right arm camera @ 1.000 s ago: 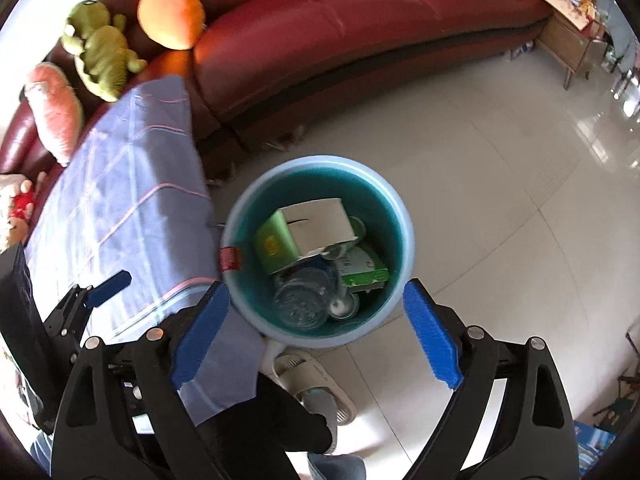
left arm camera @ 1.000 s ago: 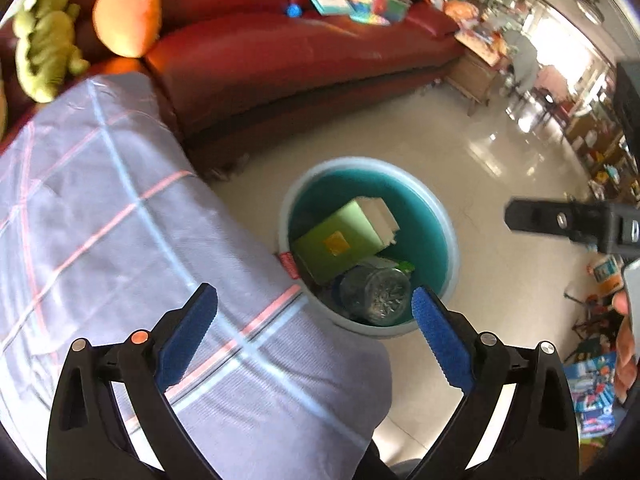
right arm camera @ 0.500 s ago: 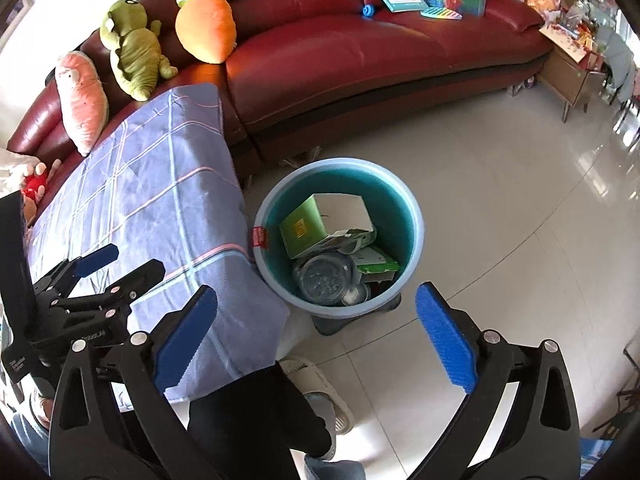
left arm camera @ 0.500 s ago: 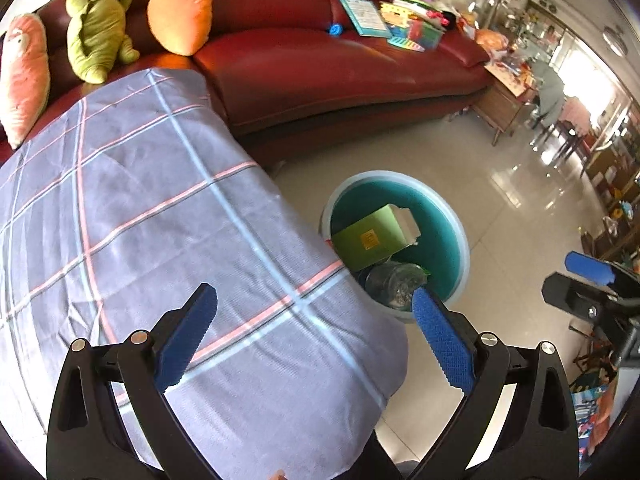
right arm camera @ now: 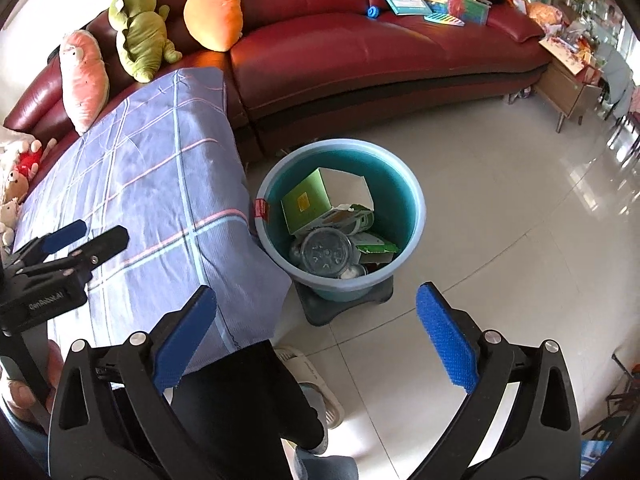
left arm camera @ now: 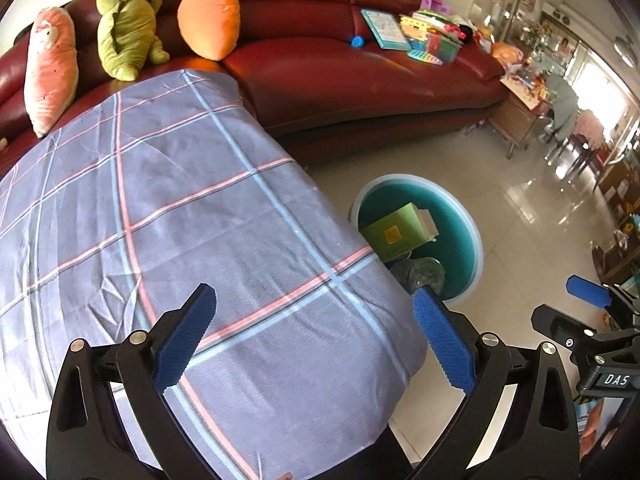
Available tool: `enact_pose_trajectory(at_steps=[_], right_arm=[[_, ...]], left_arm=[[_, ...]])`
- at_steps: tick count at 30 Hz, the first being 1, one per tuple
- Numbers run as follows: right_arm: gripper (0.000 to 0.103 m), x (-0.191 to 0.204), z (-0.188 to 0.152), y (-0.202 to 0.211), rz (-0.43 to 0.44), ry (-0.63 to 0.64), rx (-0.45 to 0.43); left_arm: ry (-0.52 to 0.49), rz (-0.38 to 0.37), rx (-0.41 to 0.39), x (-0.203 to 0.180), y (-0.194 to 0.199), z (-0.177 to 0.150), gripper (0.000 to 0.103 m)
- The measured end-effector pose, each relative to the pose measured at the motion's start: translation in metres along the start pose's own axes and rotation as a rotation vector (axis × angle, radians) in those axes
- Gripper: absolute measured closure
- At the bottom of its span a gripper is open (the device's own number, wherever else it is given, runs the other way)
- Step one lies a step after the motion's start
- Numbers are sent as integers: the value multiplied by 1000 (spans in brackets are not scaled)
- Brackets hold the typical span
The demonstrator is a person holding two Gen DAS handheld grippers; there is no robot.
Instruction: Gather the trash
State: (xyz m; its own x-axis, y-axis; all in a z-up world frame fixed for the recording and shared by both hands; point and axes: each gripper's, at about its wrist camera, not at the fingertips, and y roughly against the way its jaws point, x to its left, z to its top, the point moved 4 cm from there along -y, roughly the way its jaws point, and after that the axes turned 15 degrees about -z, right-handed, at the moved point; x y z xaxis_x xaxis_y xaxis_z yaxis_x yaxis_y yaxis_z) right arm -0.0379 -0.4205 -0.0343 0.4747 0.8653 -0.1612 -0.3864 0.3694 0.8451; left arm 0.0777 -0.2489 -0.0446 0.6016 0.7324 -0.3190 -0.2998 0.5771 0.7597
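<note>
A: Start at the fingers. How do they stand?

B: The left gripper (left arm camera: pixel 314 334) has its blue-padded black fingers (left arm camera: pixel 185 339) spread wide with nothing between them, above the grey-blue plaid cloth (left arm camera: pixel 172 216) that covers the table. The right gripper (right arm camera: pixel 316 336) is spread just as wide and also holds nothing; it hangs over the pale glossy floor tiles (right arm camera: pixel 500 216) near the table's corner.

A: And the trash?

B: All that shows of it is in the round light-blue plastic bucket with a teal inside (right arm camera: pixel 412 196), which stands on the floor just beside the draped table edge, on a dark base (right arm camera: pixel 344 306). Inside lie a green and white cardboard box (right arm camera: pixel 320 200), tilted, a clear round plastic container (right arm camera: pixel 326 254) below it, and a crumpled green and white carton (right arm camera: pixel 374 246) beside that. A small red label (right arm camera: pixel 261 209) hangs at the bucket's rim.

A: What lies further out?

B: A dark red leather sofa (right arm camera: pixel 360 52) curves behind the table and the bucket. On its back and seat sit an orange carrot plush (right arm camera: pixel 214 16), a green dinosaur plush (right arm camera: pixel 140 36) and a pink plush (right arm camera: pixel 82 80); books and colourful toys (right arm camera: pixel 440 4) lie at its far end. Below the right gripper a black trouser leg (right arm camera: pixel 240 396) and a pale slipper (right arm camera: pixel 320 388) show.
</note>
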Motion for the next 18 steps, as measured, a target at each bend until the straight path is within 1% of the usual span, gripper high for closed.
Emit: enact_pose_trajectory(at_steps=[6,11,18], right_arm=[[7,4,0,2,-1,10,-7],[7,8,1,2,1,15,-12],[7,8,-2,-3,-9,14,4]], left_arm=[[5,23,-15,3,6,-4,4],[-12,39,-21,1,7,-4,4],[-1,65,-34,5,6,-5,4]])
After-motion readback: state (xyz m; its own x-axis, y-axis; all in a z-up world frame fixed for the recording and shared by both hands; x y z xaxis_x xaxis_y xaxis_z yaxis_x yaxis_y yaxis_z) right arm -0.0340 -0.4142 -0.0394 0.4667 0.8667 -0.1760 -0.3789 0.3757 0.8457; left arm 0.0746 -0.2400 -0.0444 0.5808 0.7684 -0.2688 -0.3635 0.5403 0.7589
